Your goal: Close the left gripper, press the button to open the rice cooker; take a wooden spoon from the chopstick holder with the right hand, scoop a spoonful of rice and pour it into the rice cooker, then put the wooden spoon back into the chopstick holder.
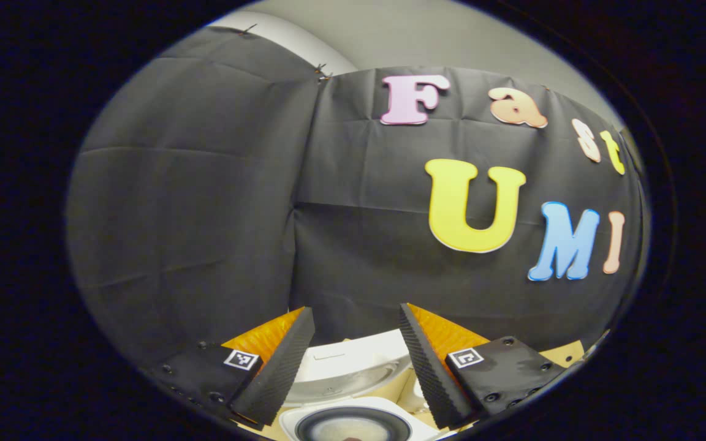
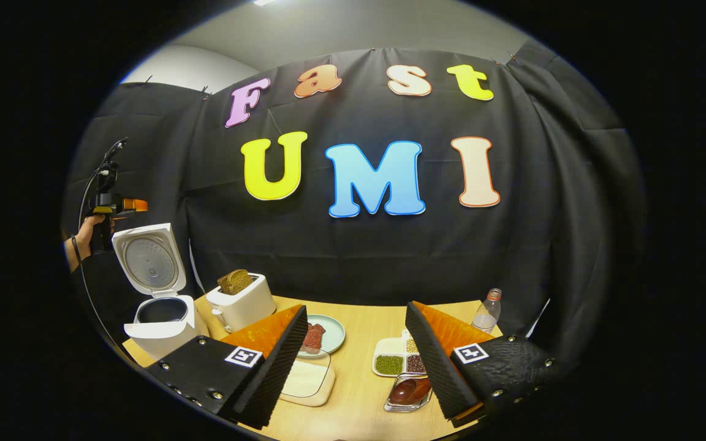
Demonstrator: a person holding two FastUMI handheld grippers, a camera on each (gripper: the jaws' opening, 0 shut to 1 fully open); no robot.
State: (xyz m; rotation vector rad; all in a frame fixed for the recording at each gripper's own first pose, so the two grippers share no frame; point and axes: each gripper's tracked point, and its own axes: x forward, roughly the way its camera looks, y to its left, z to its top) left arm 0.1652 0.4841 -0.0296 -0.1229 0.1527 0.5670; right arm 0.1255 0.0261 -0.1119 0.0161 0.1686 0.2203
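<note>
Already the first step looks done — the rice cooker (image 2: 158,294) stands at the left end of the worktop (image 2: 365,380) with its lid (image 2: 148,257) swung fully up and the pot mouth open. Everything after that seems still ahead: the right gripper (image 2: 356,355) has its fingers spread wide with nothing between them, so no wooden spoon has been taken, and I cannot pick out the chopstick holder or a spoon anywhere among the things on the worktop.

From the right gripper view the whole layout reads clearly: a toaster (image 2: 241,300) with bread just beside the cooker, a plate (image 2: 331,331) behind the gripper's finger, a divided tray (image 2: 397,358) of beans or grains, a small clear dish (image 2: 408,392) holding something dark red, and a bottle (image 2: 489,311) near the back edge. Far to the left a hand (image 2: 86,236) holds the other gripper lifted above the cooker.

Looking from the left gripper view, the left gripper (image 1: 356,361) is likewise wide apart and empty, raised over the cooker — between its fingers I see straight down onto the open lid and the dark round of the inner pot (image 1: 353,425), a view into the cooker the other camera lacks.
</note>
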